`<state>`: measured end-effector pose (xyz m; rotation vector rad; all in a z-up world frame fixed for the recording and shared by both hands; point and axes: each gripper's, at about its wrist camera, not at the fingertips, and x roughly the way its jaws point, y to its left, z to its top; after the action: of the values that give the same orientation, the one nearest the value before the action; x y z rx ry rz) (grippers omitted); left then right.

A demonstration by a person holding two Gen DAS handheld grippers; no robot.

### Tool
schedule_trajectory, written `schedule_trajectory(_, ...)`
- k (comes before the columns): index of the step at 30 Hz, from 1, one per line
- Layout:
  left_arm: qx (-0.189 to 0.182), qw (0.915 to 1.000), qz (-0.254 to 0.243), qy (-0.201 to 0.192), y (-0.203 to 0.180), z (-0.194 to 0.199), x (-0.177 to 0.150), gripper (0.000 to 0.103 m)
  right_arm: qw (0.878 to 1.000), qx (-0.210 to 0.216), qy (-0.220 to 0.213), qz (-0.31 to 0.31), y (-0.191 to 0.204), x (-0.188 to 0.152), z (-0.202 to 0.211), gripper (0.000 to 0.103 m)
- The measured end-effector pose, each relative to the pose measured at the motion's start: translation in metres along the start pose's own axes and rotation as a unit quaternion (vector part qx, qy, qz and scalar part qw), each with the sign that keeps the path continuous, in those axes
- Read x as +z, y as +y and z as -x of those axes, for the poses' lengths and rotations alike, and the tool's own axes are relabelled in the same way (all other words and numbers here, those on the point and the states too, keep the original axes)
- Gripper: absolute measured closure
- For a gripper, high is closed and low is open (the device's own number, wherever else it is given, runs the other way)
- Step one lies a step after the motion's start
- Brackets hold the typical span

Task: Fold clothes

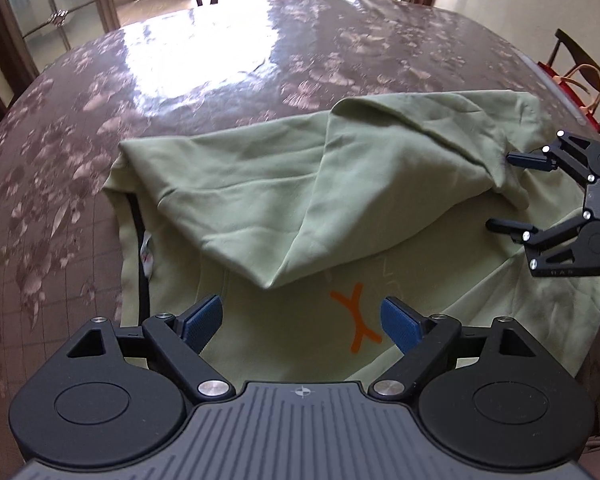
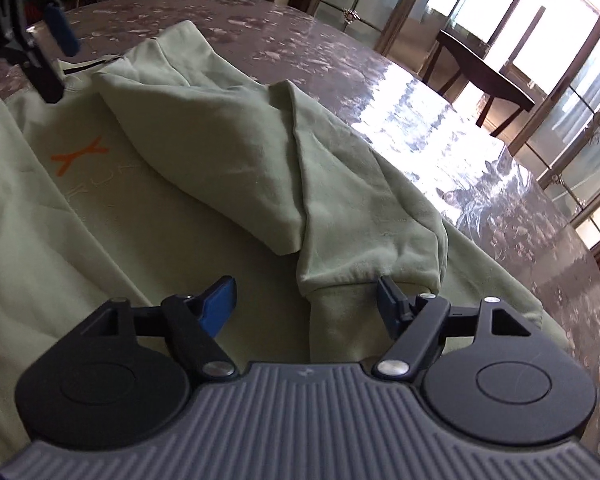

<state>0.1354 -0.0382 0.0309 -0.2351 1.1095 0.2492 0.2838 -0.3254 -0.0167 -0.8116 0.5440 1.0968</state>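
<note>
A pale green sweatshirt (image 1: 260,184) lies on the round table, with its sleeves folded across the chest. An orange X logo (image 1: 358,316) shows below the fold. My left gripper (image 1: 302,322) hovers open just over the logo, with nothing between its blue pads. My right gripper (image 1: 504,191) stands open at the garment's right side, next to the sleeve end. In the right wrist view the sleeve cuff (image 2: 340,312) lies between the open fingers of the right gripper (image 2: 305,286); the pads do not press on it. The left gripper (image 2: 56,56) shows at the top left, over the sweatshirt (image 2: 204,152).
The table (image 1: 204,60) has a glossy brown floral cover, bare beyond the garment. A chair with a red bag (image 1: 572,92) stands at the right edge. Another dark chair (image 2: 480,72) and glass doors (image 2: 572,92) lie past the far side.
</note>
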Motion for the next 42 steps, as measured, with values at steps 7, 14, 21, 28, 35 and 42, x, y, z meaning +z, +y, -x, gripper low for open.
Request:
schedule_trajectory(7, 0.008, 0.9997, 0.010, 0.022, 0.002, -0.005, -0.007, 0.014, 0.997, 0.002, 0.005, -0.071, -0.019, -0.002, 0.003, 0.087)
schedule_trajectory(14, 0.018, 0.9992, 0.017, 0.033, 0.004, -0.008, -0.013, 0.013, 0.992, -0.021, -0.032, -0.117, -0.040, 0.003, 0.048, 0.091)
schedule_trajectory(21, 0.021, 0.9989, 0.018, 0.039, 0.003, -0.009, -0.014, 0.013, 0.990, -0.055, -0.040, -0.123, -0.056, 0.009, 0.098, 0.091)
schedule_trajectory(28, 0.012, 0.9990, 0.010, 0.041, -0.004, -0.012, -0.012, 0.013, 0.989, -0.091, -0.018, -0.116, -0.070, 0.021, 0.136, 0.092)
schedule_trajectory(35, 0.008, 0.9992, 0.009, 0.038, -0.006, -0.012, -0.010, 0.013, 0.985, -0.136, 0.003, -0.109, -0.086, 0.035, 0.166, 0.092)
schedule_trajectory(42, 0.009, 0.9992, 0.017, 0.036, -0.003, -0.011, -0.009, 0.013, 0.978, -0.179, 0.023, -0.107, -0.116, 0.040, 0.177, 0.093)
